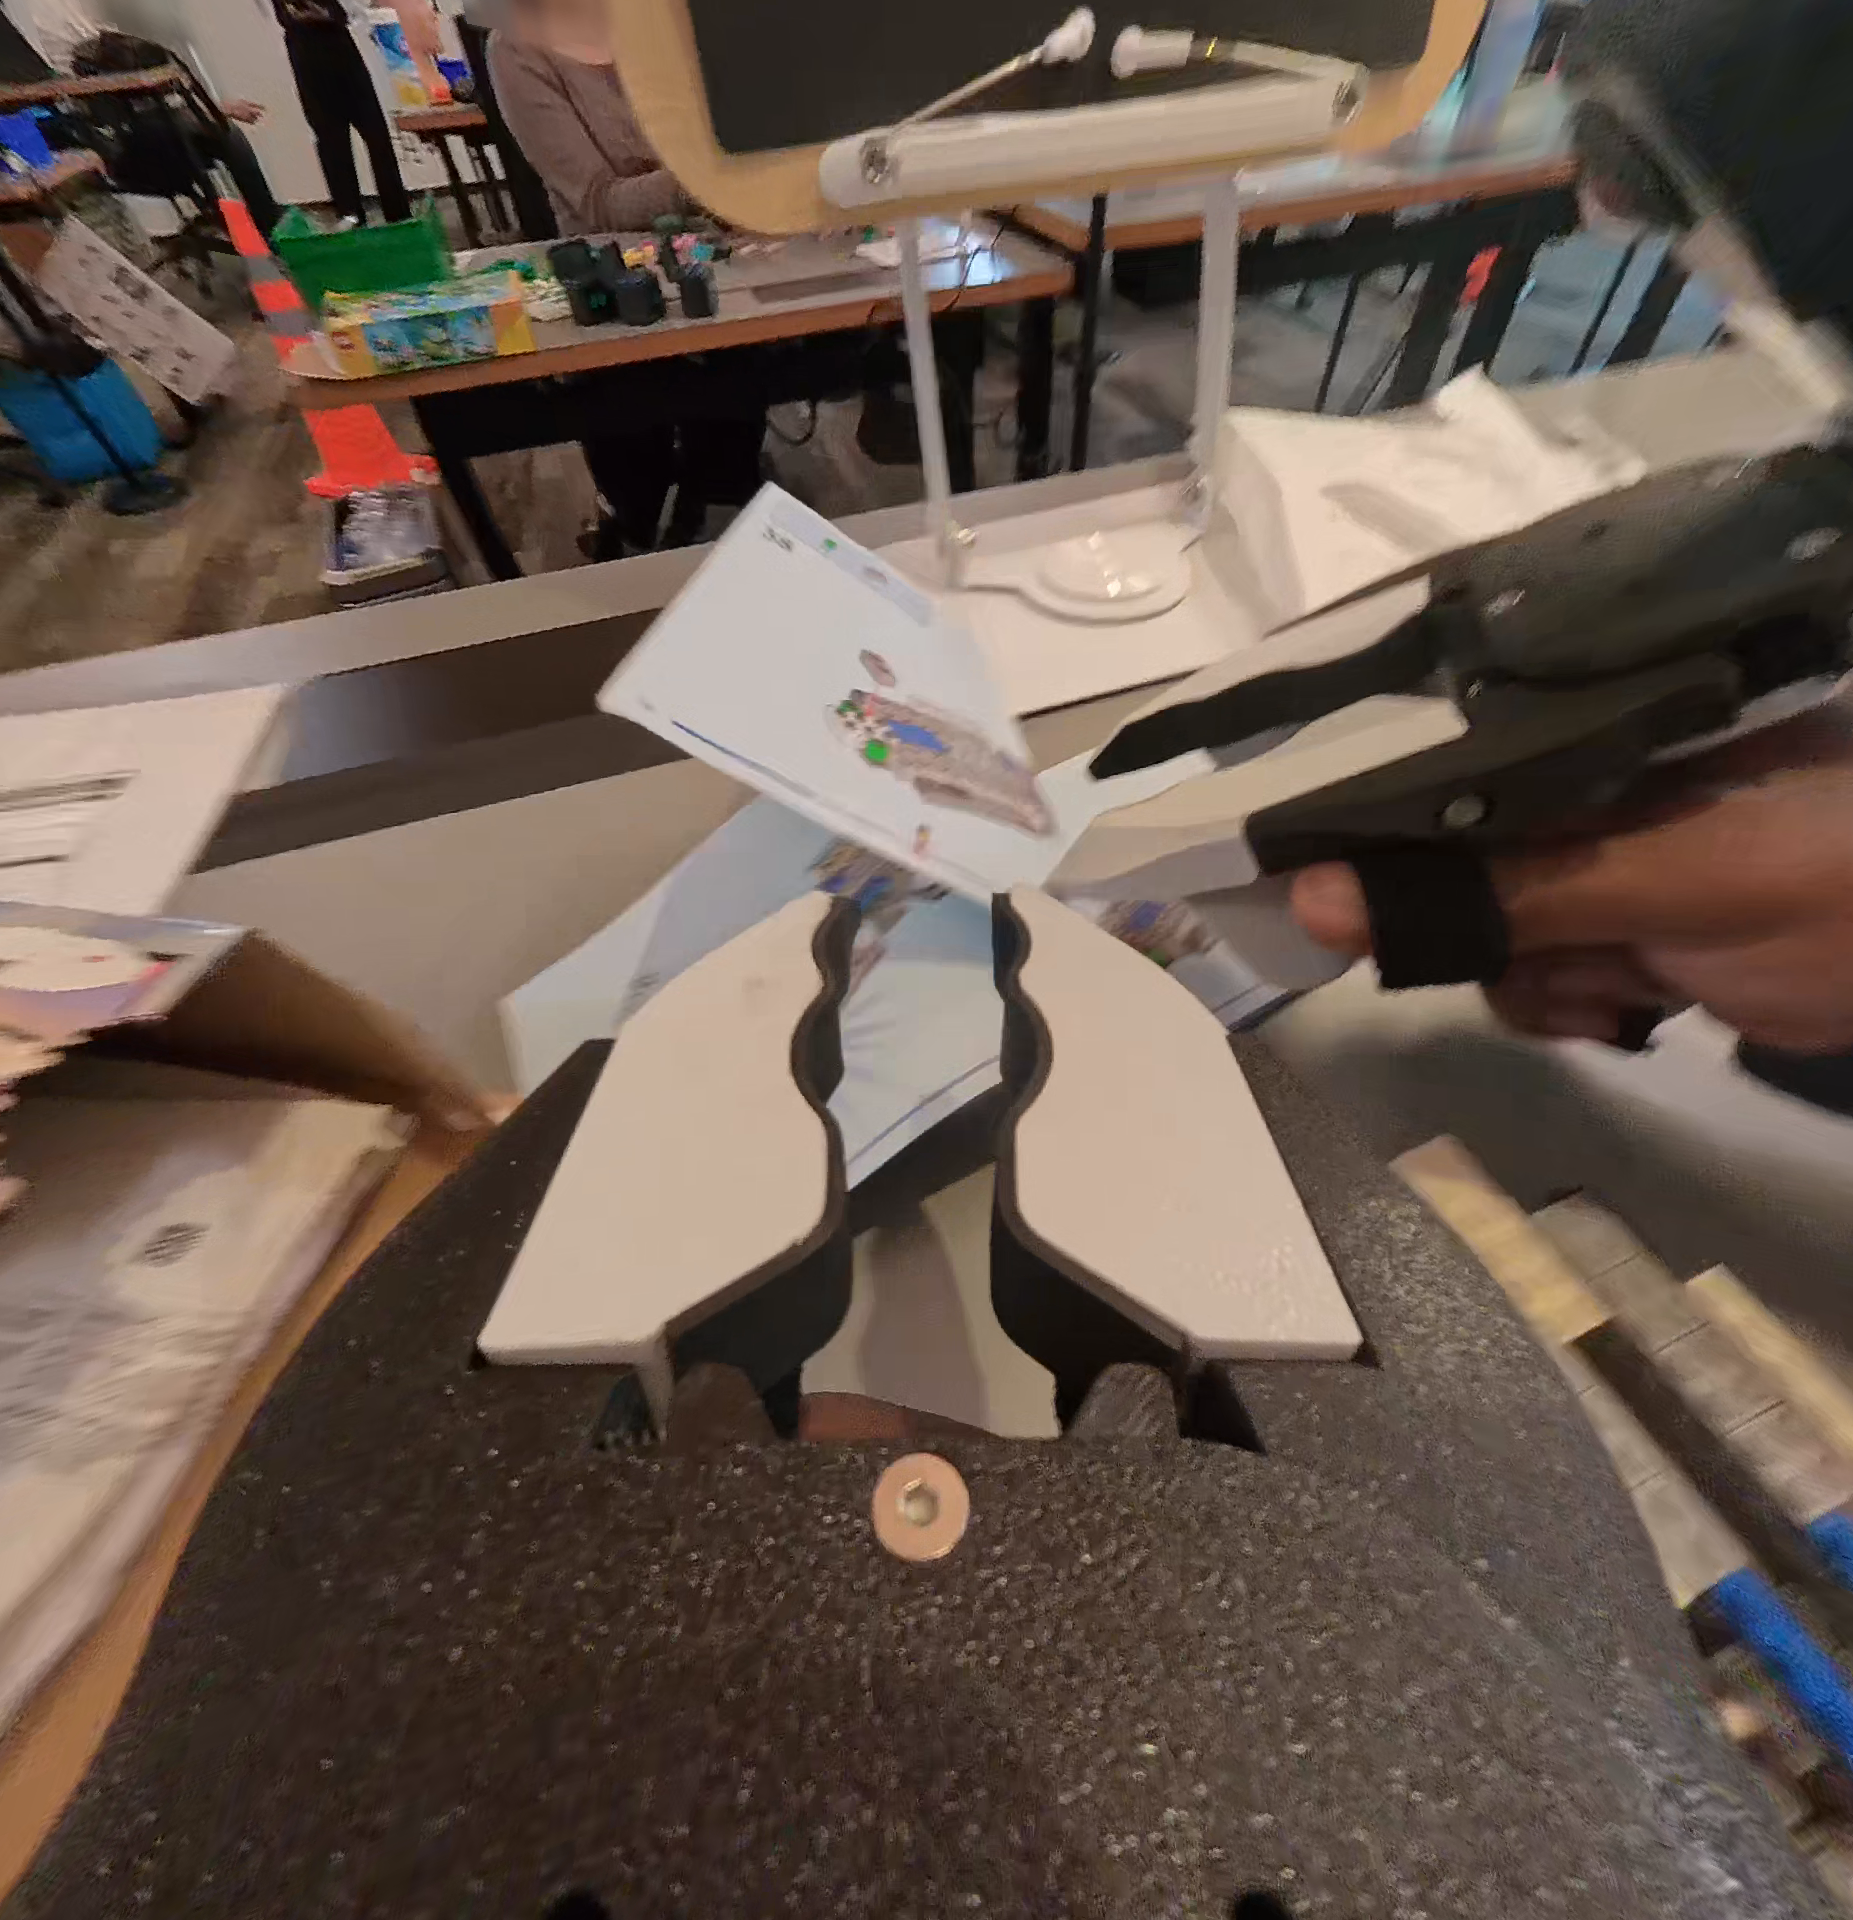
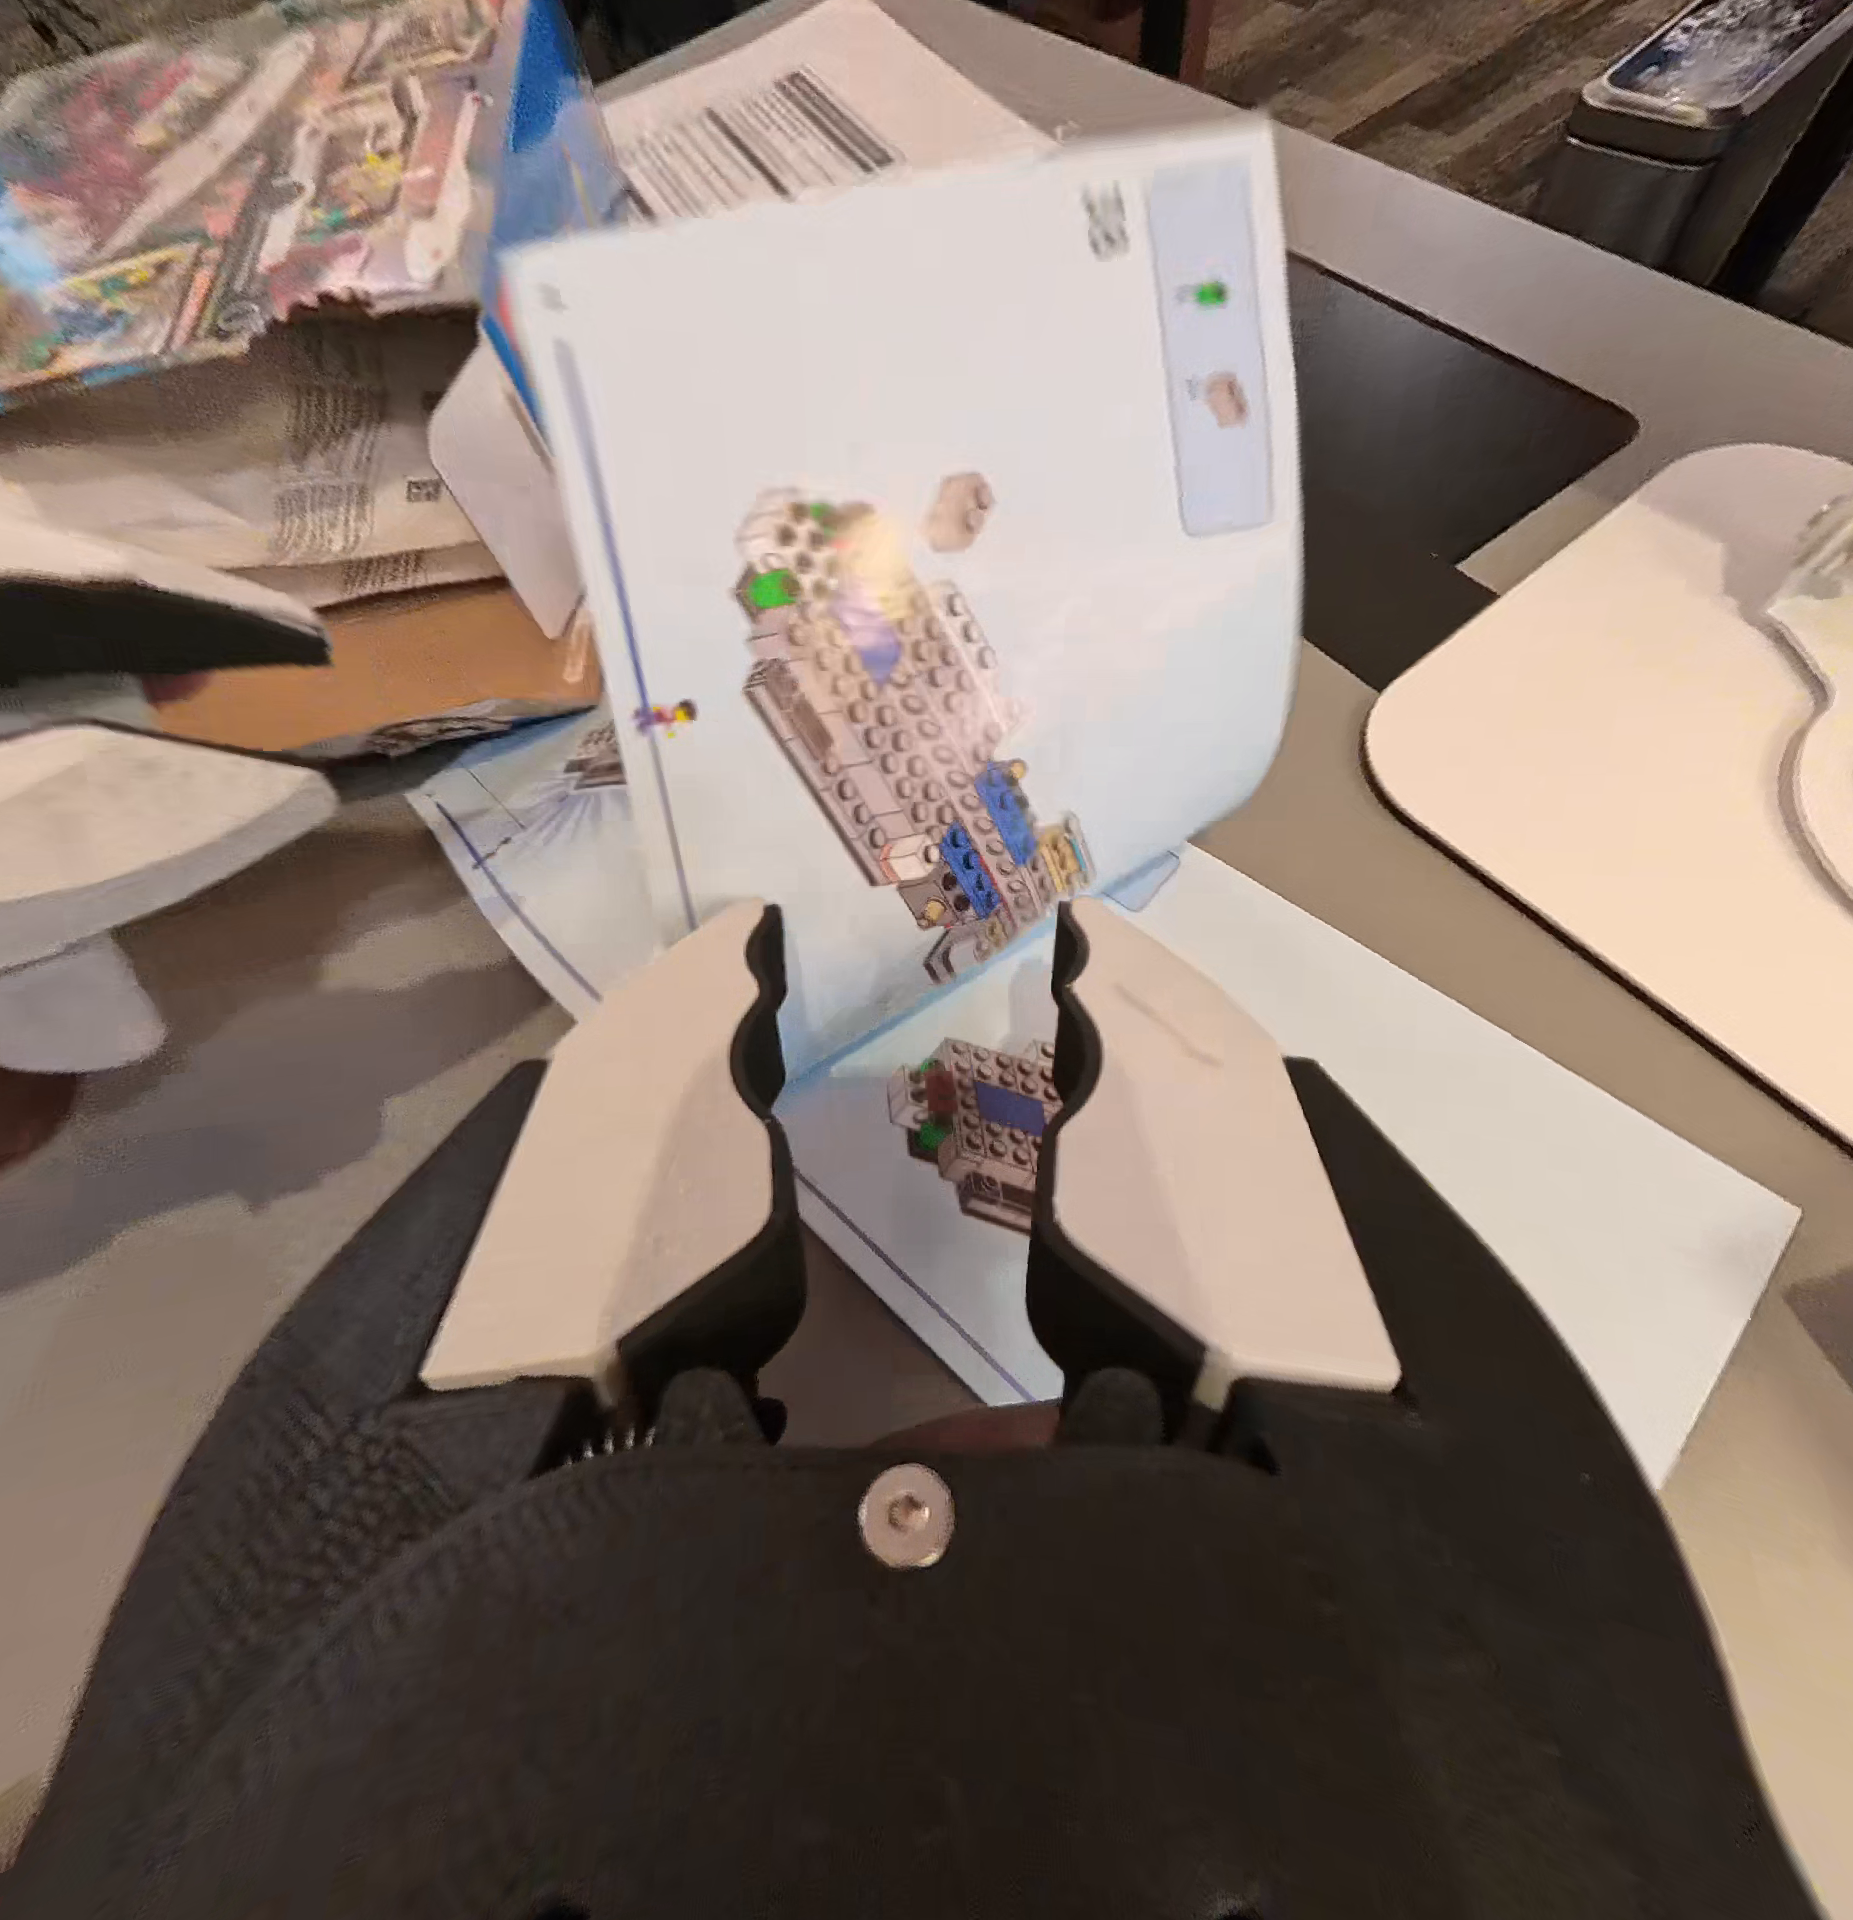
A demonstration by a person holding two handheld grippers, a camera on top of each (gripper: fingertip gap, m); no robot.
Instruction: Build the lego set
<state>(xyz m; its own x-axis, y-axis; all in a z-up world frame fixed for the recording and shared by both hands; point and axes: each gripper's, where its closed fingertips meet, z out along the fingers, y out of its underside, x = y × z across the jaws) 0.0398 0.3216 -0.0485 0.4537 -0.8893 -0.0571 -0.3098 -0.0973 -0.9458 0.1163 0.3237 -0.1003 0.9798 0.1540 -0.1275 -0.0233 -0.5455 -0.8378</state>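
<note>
Both tools stand parted and grip nothing: my right tool [image 2: 911, 935] sits just before the booklet's raised page [image 2: 901, 520]; my left tool [image 1: 922, 914] hovers under it.

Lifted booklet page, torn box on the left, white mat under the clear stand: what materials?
Lifted page: thin glossy paper, going by its curl and the glare spot on the print.
Torn box: printed cardboard; raw brown inner face and ragged edge show.
White mat: looks like rigid matte board or plastic, flat with rounded corners; cannot tell which.
Stand: seemingly clear acrylic.
</note>
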